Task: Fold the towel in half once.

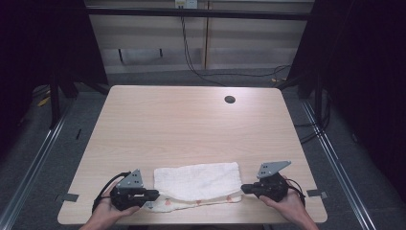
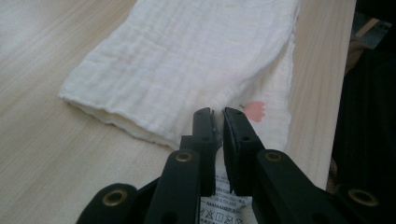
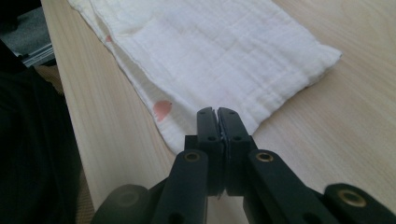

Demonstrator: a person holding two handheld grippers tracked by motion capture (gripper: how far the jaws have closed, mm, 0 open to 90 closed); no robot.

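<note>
A folded white cloth (image 1: 198,179) with small pink spots lies near the front edge of the wooden table (image 1: 182,124). My left gripper (image 1: 154,194) sits at the cloth's left end, held by a hand. In the left gripper view the cloth (image 2: 187,60) stretches away, and the left gripper (image 2: 217,114) pinches its near lower edge, with a care label (image 2: 224,207) under the jaws. My right gripper (image 1: 244,189) is at the cloth's right end. In the right gripper view its jaws press together on the near corner of the cloth (image 3: 224,51), the right gripper (image 3: 217,112) low over the table.
A round dark hole (image 1: 230,99) is in the table near its far right. Black cables (image 1: 210,72) run over the floor behind the table. Metal rails (image 1: 330,153) flank the table. The table's front edge lies just behind both hands.
</note>
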